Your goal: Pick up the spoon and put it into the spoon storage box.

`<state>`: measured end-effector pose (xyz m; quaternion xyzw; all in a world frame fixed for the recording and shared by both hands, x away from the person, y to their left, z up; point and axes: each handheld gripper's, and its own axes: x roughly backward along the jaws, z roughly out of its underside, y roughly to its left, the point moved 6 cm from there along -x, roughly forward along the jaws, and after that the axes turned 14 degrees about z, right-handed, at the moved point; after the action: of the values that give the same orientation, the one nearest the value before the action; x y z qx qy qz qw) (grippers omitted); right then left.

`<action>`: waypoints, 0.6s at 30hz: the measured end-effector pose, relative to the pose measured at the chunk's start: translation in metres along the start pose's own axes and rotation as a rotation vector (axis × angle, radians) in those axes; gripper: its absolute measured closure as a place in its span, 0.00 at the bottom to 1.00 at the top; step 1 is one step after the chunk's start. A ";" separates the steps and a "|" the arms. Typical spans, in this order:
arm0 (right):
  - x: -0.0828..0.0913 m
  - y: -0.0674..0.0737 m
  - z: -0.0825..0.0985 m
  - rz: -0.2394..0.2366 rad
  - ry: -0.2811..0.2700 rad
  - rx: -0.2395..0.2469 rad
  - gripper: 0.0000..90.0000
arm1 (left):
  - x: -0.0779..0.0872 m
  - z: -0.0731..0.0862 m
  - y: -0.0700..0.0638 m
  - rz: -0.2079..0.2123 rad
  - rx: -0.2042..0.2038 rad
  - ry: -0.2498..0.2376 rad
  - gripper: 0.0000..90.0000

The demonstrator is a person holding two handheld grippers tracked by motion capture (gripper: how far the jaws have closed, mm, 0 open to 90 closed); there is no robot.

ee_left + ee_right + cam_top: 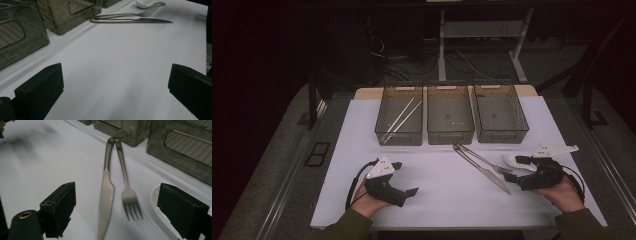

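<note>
Knife, fork, spoon: three loose pieces of cutlery on the white-covered surface, lying just in front of the middle bin and the right bin, toward the person's right.

Right tongs: jaws spread wide, gripping nothing, poised low over the knife and fork with the spoon beside one jaw. Left tongs: open, empty, resting well apart on bare cloth.

Handling note, as a judgement: pick one piece only, closing across its narrow handle rather than the blade or tines; the knife and fork handles touch at the far end, so approach where they splay.

Materials: knife and fork are polished metal, slim, flat, likely slippery; knife edge serrated. Spoon is white, rounded, smooth. Bins are translucent smoky plastic with ribbed floors; the left bin holds pale chopsticks.
</note>
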<state>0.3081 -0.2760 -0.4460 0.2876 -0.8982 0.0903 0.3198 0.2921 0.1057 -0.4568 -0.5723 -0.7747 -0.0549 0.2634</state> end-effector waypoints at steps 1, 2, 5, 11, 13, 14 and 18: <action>0.000 -0.002 -0.001 0.006 -0.002 0.000 0.17 | 0.000 0.000 0.000 0.000 0.000 0.000 0.00; -0.001 -0.005 -0.001 0.010 -0.001 -0.004 0.17 | 0.000 0.000 0.000 0.001 0.002 -0.001 0.00; -0.001 -0.015 -0.003 0.020 -0.003 -0.025 0.19 | -0.001 0.001 0.000 0.003 -0.001 0.005 0.00; -0.003 -0.036 -0.009 0.048 -0.007 -0.067 0.23 | -0.002 0.002 0.000 0.010 -0.001 0.008 0.00; -0.004 -0.042 -0.010 0.056 -0.001 -0.073 0.25 | -0.003 0.002 0.000 0.012 -0.002 0.012 0.00; -0.005 -0.044 -0.011 0.056 -0.003 -0.080 0.26 | -0.003 0.002 0.000 0.012 -0.002 0.009 0.00; -0.011 -0.054 -0.012 0.059 0.002 -0.098 0.28 | -0.004 0.003 0.000 0.015 0.001 0.012 0.00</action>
<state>0.3523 -0.3108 -0.4444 0.2450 -0.9093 0.0558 0.3318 0.2917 0.1037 -0.4609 -0.5774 -0.7689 -0.0560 0.2686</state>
